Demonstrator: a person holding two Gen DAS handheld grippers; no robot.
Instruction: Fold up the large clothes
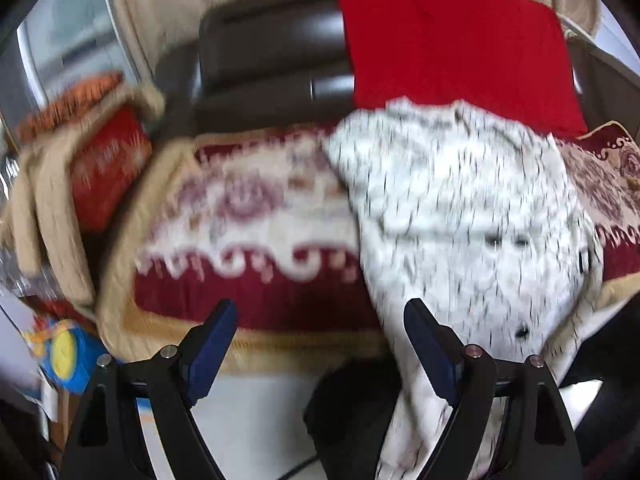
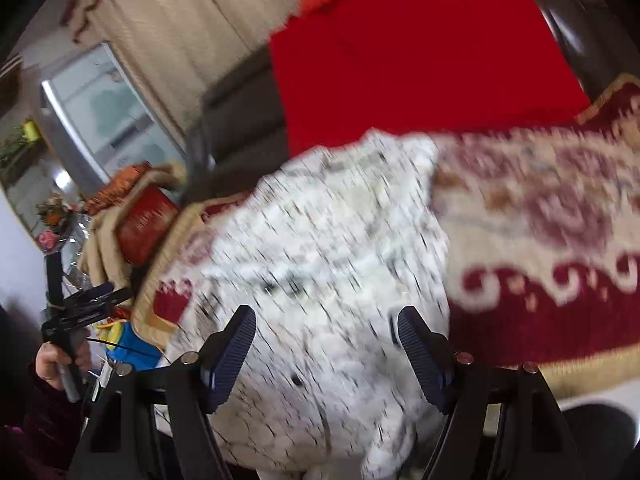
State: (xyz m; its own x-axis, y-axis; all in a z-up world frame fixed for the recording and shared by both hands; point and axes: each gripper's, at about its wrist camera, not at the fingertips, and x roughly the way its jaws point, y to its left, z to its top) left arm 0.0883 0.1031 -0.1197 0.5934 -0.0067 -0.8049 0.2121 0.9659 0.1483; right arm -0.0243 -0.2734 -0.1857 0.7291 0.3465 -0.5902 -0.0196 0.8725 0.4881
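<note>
A large white fuzzy garment with black flecks [image 1: 460,216] lies heaped on the patterned sofa cover [image 1: 248,216], hanging over the sofa's front edge. My left gripper [image 1: 320,320] is open and empty, its right finger at the garment's left edge. In the right wrist view the same garment [image 2: 328,264] fills the middle. My right gripper [image 2: 326,328] is open just above it, one finger on each side of the heap. The left gripper also shows in the right wrist view [image 2: 88,304], held in a hand at the far left. Both views are blurred.
A red blanket [image 1: 448,40] hangs over the dark leather sofa back [image 1: 272,52]. A red cushion under a beige throw [image 1: 104,168] sits at the sofa's left end. A blue and yellow toy [image 1: 64,356] lies below it. A window [image 2: 108,112] and curtain stand behind.
</note>
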